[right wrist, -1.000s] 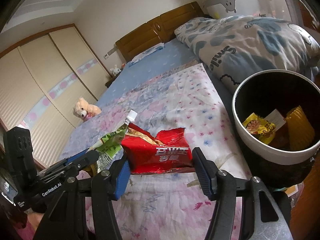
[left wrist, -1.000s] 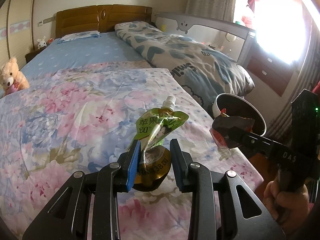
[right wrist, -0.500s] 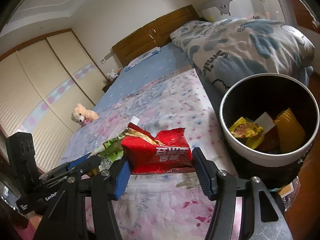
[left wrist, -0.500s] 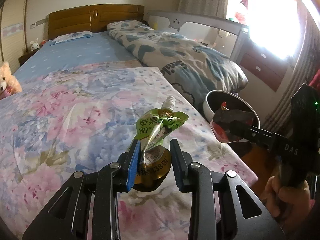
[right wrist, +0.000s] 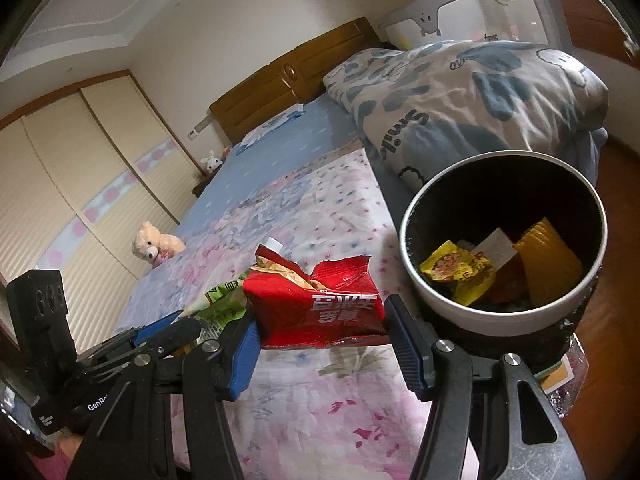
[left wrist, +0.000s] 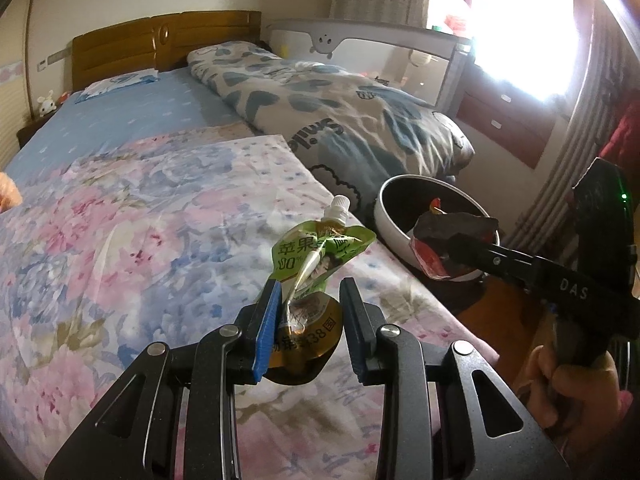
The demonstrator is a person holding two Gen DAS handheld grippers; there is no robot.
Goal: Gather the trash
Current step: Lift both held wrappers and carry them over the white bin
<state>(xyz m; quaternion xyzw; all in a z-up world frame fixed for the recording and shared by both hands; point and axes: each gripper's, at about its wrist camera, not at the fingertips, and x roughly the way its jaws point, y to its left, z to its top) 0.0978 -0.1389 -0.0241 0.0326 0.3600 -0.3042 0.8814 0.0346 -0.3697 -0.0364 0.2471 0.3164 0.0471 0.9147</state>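
Observation:
My left gripper point(left wrist: 310, 304) is shut on a crumpled green drink pouch point(left wrist: 316, 258) with a white cap, held above the flowered bedspread point(left wrist: 120, 248). My right gripper point(right wrist: 322, 330) is shut on a torn red snack bag point(right wrist: 320, 304), just left of the round trash bin point(right wrist: 408, 248), which has a white rim and a dark inside. The bin stands on the floor by the bed's right edge and holds yellow, orange and red wrappers point(right wrist: 460, 272). In the left wrist view the bin point(left wrist: 386, 220) lies right of the pouch, with the right gripper and red bag point(left wrist: 430, 256) in front of its rim.
A rolled grey-and-blue duvet point(left wrist: 340, 120) lies along the bed's far right side. A teddy bear point(right wrist: 154, 242) sits at the bed's left edge. Wooden headboard point(left wrist: 160, 46), drawers point(left wrist: 504, 120) and a curtain stand behind. A person's hand point(left wrist: 576, 392) grips the right tool.
Both grippers have shifted together toward the bin with their loads held; the bin now shows larger and more central in both views. Neither grip has changed.

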